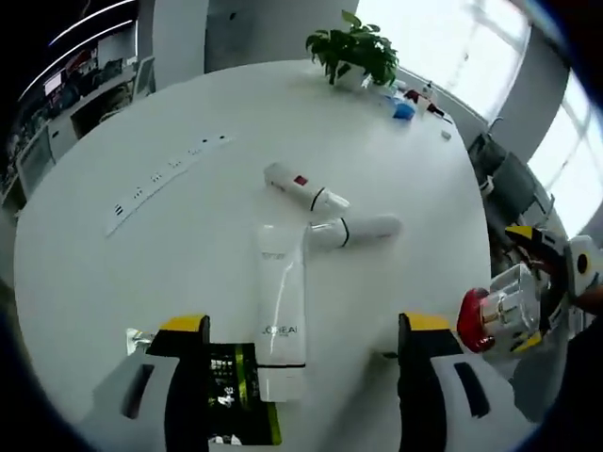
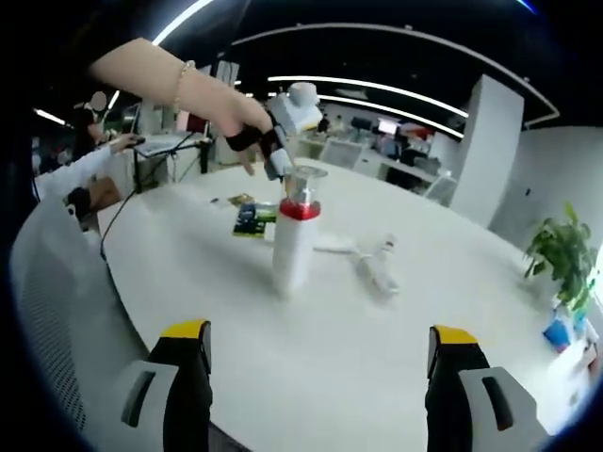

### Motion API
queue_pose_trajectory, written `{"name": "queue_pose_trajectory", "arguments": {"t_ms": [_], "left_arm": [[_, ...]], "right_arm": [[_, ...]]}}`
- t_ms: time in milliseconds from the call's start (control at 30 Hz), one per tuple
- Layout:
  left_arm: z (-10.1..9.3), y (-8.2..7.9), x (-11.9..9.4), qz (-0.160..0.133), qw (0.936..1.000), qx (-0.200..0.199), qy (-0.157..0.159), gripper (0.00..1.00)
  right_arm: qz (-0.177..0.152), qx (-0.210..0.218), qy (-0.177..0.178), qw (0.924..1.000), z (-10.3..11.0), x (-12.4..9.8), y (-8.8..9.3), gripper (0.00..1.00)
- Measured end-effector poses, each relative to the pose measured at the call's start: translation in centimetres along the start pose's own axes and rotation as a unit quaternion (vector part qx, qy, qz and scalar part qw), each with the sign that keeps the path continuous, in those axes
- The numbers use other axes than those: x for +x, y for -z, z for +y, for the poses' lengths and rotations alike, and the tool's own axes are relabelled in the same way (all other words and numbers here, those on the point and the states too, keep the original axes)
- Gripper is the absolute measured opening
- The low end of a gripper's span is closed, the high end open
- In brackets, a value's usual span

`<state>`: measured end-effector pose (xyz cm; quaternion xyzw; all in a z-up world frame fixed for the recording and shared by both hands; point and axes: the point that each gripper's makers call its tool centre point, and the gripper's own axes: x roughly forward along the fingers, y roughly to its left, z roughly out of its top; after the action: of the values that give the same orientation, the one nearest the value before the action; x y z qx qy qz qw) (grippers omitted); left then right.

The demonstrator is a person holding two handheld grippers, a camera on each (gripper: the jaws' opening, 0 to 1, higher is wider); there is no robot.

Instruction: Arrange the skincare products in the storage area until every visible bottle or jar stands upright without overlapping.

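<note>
A white bottle with a red band and clear cap stands upright on the round white table, well ahead of my open right gripper. Behind its top hovers my left gripper, held by a hand. In the left gripper view that bottle sits at the right edge. My left gripper is open over a long white tube lying flat. Two smaller white tubes lie beyond it, touching near their caps. A green and black packet lies beside the long tube.
A potted plant and small blue and red items stand at the table's far edge. A white power strip lies at the left. Office chairs ring the table. A person sits at a desk beyond.
</note>
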<state>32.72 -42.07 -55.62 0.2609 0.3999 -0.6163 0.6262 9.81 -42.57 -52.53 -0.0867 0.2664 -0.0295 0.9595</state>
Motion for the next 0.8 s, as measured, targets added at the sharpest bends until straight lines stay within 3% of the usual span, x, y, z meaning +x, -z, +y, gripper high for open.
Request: {"name": "queue_pose_trajectory", "arguments": {"t_ms": [100,300,567,800], "left_arm": [[0.3,-0.3,0.5,0.008,0.9999,0.003,-0.006,0.67],[2.0,-0.5,3.8,0.026,0.9996,0.009,-0.008,0.59],[0.6,-0.7,4.5,0.047,0.9982,0.036,-0.012,0.51],[2.5,-0.7,5.7,0.084,0.9924,0.085,-0.032,0.44]], "right_arm": [[0.006,0.004,-0.002,1.0000,0.0,0.0,0.3,0.99],[0.018,-0.004,-0.011,0.9998,0.4,0.1,0.5,0.99],[0.022,0.001,-0.016,0.9996,0.6,0.1,0.7,0.99],[0.027,0.003,-0.013,0.9995,0.5,0.1,0.9,0.99]]}}
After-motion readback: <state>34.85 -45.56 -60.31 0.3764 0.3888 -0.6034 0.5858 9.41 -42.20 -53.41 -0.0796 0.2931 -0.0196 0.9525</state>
